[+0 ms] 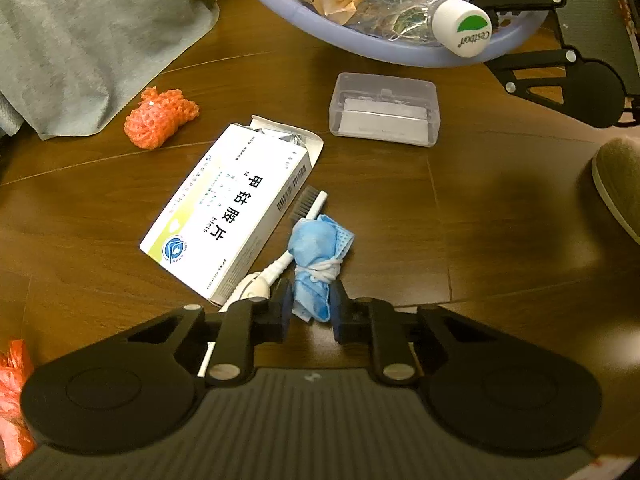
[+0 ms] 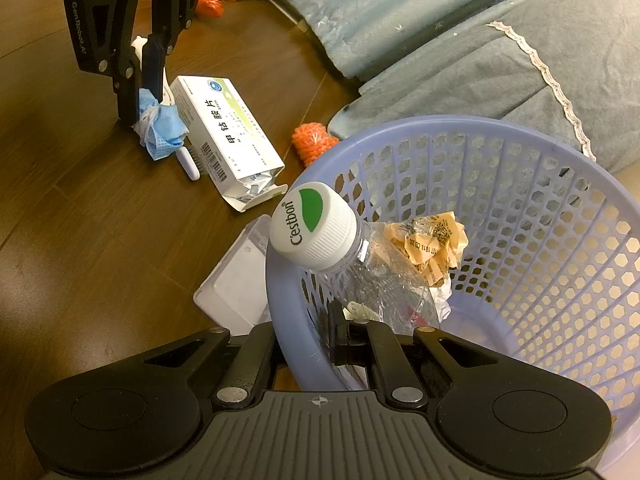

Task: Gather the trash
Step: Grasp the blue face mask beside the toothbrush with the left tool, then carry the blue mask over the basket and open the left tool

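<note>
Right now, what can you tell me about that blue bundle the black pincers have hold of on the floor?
It is a crumpled blue face mask, soft pleated fabric rolled into a bundle and tied around with its own white ear loops. It lies on the brown wood-look floor, with its near end pinched between the pads of the left gripper, which is shut on it. A white toothbrush lies right alongside it, and next to that a white medicine box. It is not yet in the lilac basket.

Left wrist view is angled steeply down, close over the wood floor [image 1: 440,208]; right wrist view is tilted shallower, at the basket [image 2: 520,152] rim — medicine box [image 1: 228,208] and basket are shared.
</note>
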`<state>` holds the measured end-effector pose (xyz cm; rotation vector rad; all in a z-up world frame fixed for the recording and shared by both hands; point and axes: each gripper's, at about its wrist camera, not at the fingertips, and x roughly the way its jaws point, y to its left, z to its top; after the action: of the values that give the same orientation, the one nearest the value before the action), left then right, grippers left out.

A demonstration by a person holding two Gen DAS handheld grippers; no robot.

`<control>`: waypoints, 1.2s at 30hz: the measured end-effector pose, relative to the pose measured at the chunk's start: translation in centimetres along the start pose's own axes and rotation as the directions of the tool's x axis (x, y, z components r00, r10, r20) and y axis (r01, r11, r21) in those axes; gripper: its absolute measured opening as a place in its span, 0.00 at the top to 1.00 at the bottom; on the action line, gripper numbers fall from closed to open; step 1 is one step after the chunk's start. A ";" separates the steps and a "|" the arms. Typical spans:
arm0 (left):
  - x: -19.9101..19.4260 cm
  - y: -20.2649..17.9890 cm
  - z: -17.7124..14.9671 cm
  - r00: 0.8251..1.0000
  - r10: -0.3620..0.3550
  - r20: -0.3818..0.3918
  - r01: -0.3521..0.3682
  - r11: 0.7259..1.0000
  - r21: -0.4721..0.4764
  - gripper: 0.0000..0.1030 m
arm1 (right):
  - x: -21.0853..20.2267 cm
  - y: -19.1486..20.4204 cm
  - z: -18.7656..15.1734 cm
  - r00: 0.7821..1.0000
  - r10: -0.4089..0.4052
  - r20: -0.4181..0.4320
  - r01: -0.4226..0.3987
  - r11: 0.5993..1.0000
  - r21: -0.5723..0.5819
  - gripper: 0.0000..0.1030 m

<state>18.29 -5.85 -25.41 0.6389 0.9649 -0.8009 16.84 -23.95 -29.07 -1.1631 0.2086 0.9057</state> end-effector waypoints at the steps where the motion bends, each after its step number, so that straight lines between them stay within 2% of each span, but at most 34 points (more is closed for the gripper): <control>1: -0.1 0.0 0.0 1.000 0.001 -0.002 -0.001 1.000 0.002 0.86 | 0.0 0.0 0.0 1.000 0.000 0.000 0.000 1.000 0.001 0.97; 7: -1.4 0.1 0.0 1.000 0.004 0.007 -0.004 1.000 0.003 0.86 | -0.1 0.1 0.0 1.000 0.000 0.002 0.000 1.000 0.002 0.97; 20: -5.5 1.5 2.9 0.994 0.041 0.099 -0.038 0.999 -0.032 0.86 | 0.0 0.3 0.3 1.000 0.005 0.004 -0.005 1.000 -0.005 0.97; 28: -7.6 1.5 4.6 0.988 0.029 0.152 -0.024 0.999 -0.033 0.86 | -0.1 0.4 0.5 1.000 0.009 0.010 -0.008 1.000 -0.008 0.97; 36: -9.5 0.6 7.3 0.974 0.006 0.226 -0.003 1.000 -0.015 0.86 | -0.3 0.3 0.8 1.000 0.013 0.013 -0.013 1.000 -0.006 0.97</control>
<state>19.00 -8.31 -13.67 0.5243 0.7611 -0.8425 16.18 -23.40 -28.77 -1.1620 0.2035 0.9254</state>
